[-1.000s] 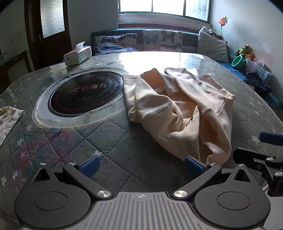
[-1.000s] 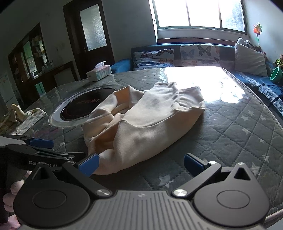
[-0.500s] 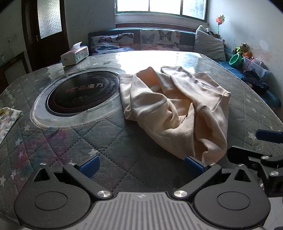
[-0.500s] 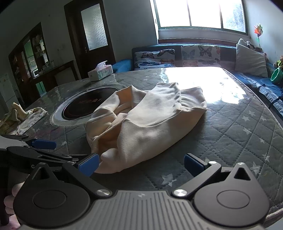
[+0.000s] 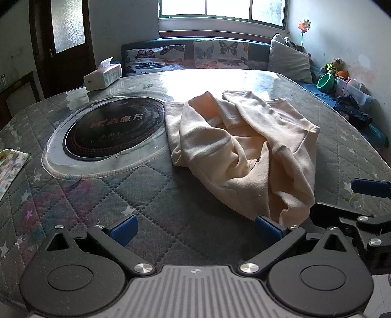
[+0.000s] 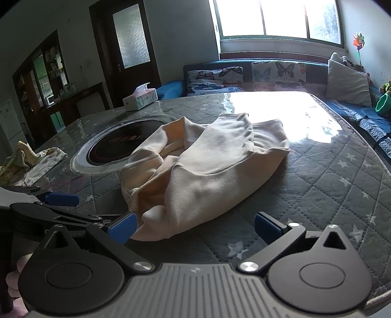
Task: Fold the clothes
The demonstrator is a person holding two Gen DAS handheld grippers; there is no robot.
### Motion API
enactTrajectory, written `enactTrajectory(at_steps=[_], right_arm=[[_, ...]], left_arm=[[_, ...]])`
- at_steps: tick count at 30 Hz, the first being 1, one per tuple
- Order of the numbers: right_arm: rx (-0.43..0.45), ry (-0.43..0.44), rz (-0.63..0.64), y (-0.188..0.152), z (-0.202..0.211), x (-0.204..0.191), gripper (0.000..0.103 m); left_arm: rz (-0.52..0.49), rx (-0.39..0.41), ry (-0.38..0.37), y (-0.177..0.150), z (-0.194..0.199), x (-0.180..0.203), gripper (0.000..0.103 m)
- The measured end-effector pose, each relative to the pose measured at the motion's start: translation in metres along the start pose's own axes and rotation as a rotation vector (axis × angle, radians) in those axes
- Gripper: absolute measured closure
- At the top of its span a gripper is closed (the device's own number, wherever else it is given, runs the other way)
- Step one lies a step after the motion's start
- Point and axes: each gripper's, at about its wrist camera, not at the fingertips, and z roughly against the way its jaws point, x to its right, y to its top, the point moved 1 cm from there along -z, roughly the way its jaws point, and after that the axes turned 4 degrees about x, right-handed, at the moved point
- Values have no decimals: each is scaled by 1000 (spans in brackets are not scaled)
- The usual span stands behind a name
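quilted star-print table cover (image 5: 156, 195) fills the foreground, both grippers low over its near edge. left gripper (image 5: 195, 226) and right gripper (image 6: 194, 223) are spread wide, empty. cream sweatshirt (image 5: 244, 149) lies crumpled just ahead, its near hem beside their inner fingertips. farther back, a tissue box (image 5: 102, 77).

A sunlit window (image 6: 278, 18) is seen above a bench (image 5: 254, 52) lined with butterfly cushions (image 5: 221, 53); a dark door (image 6: 130, 39) is set in the left wall.
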Motion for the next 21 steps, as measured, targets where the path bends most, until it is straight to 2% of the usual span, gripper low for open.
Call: enactTrajectory(at_steps=[21], right_arm=[[-27,6,-15,2,-1,-1,0]], left_arm=[[-5,-3,3,2,-1,2,0]])
